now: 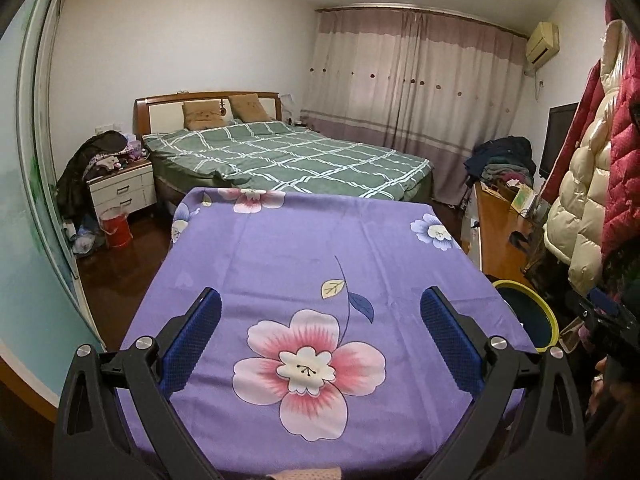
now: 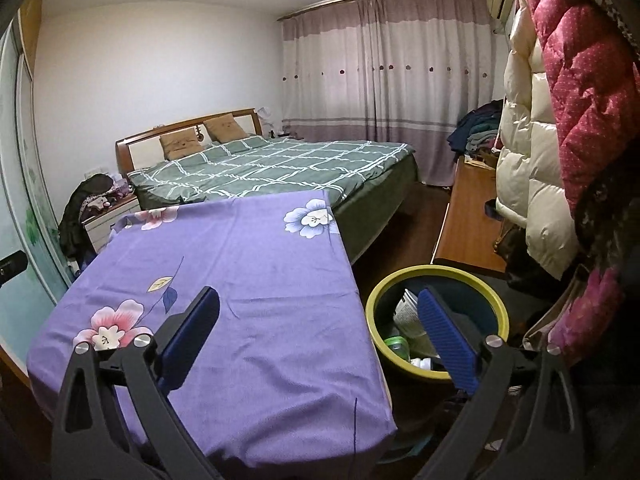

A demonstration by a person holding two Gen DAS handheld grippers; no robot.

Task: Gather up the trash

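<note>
A round bin with a yellow rim stands on the floor right beside the table, and its rim also shows in the left wrist view. Inside lie crumpled printed paper, a green bottle and a white piece. My right gripper is open and empty, its right finger over the bin and its left finger over the table. My left gripper is open and empty above the purple flowered tablecloth. No loose trash shows on the cloth.
Behind the table is a bed with a green checked cover. A nightstand piled with clothes and a red bucket stand at the left. A wooden cabinet and hanging puffer coats crowd the right side.
</note>
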